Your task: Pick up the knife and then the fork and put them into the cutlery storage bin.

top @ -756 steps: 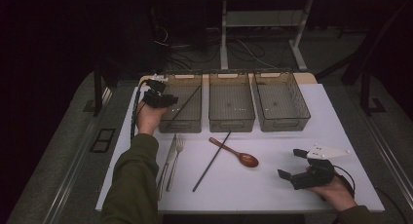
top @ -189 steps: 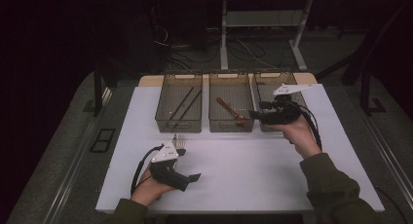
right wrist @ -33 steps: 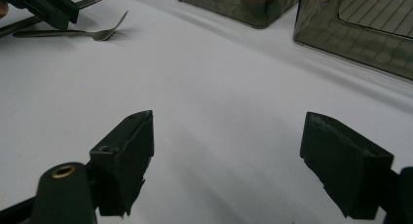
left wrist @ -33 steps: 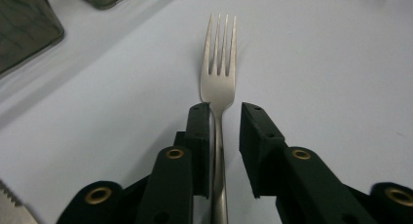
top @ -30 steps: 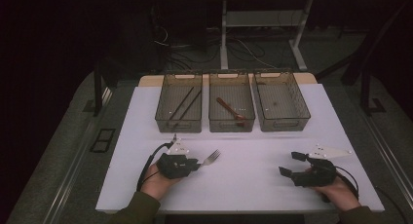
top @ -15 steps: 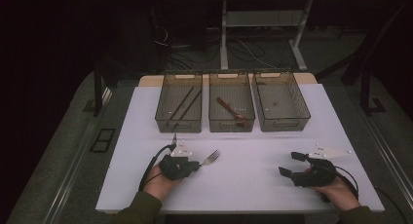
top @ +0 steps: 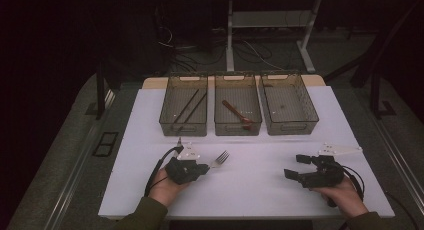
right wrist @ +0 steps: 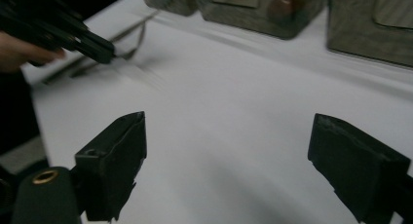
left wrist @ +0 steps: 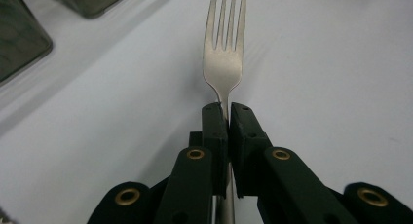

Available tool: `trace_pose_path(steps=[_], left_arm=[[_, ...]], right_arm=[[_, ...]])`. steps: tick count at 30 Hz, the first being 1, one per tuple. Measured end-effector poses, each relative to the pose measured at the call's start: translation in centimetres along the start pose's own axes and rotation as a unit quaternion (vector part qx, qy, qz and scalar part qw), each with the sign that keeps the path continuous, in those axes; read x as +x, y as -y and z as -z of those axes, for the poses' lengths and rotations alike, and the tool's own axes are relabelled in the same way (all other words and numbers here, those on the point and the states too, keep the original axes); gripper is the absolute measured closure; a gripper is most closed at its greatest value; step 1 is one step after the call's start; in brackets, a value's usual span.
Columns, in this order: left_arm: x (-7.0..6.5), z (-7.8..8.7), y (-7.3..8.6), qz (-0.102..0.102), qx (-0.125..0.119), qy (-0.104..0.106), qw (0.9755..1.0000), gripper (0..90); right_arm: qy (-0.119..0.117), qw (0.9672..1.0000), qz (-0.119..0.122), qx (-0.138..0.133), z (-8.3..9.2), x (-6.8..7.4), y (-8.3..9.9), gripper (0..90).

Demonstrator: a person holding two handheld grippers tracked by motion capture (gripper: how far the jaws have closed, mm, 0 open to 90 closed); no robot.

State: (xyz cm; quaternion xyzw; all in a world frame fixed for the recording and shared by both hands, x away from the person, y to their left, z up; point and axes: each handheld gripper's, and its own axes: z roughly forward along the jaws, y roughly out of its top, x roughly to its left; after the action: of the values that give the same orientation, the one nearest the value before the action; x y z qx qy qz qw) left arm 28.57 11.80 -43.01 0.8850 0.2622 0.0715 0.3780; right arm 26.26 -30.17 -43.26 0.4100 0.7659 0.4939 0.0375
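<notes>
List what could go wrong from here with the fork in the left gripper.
1. The left gripper has just closed its fingers on the fork's thin neck, edge-on. The long head beyond the grip may swivel or slip once lifted.
2. The right bin looks empty and likely takes the fork; carrying it across could clip the middle bin's rim or catch the tines on a wall.

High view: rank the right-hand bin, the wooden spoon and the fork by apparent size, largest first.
1. right-hand bin
2. wooden spoon
3. fork, though the left tongs hide its handle, and it lies nearer the camera, so ranks two and three are unsure.
</notes>
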Motion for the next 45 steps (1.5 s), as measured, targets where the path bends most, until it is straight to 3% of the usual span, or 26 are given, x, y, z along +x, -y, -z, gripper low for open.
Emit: trace_pose_path(steps=[2, 6, 15, 26, 36, 45], left_arm=[[-0.3, 0.0, -0.3, 0.003, -0.009, 0.004, 0.9999, 85.0], [-0.8, 0.1, -1.0, 0.001, -0.025, 0.007, 0.9997, 85.0], [-1.5, 0.2, -2.9, -0.01, -0.059, 0.009, 0.9982, 85.0], [-2.9, -1.1, -4.9, -0.018, -0.084, 0.013, 0.9962, 85.0], [-3.4, -1.7, -5.7, -0.016, -0.104, 0.008, 0.9945, 84.9], [-3.1, -1.7, -5.5, -0.009, -0.112, 0.006, 0.9937, 84.9]], right_arm=[[-0.023, 0.9997, -0.011, -0.002, -0.2, 0.1, -0.4, 14.7], [-0.032, 0.9995, 0.007, 0.005, -0.9, 0.8, -1.1, 21.7], [-0.047, 0.998, 0.041, -0.004, -2.9, 2.5, -3.3, 30.2], [-0.096, 0.994, 0.048, -0.02, -6.0, 4.6, -6.5, 44.3], [-0.096, 0.9947, 0.035, -0.01, -8.4, 5.0, -7.7, 65.2], [-0.104, 0.9938, 0.032, -0.024, -8.9, 4.8, -8.0, 83.4]])
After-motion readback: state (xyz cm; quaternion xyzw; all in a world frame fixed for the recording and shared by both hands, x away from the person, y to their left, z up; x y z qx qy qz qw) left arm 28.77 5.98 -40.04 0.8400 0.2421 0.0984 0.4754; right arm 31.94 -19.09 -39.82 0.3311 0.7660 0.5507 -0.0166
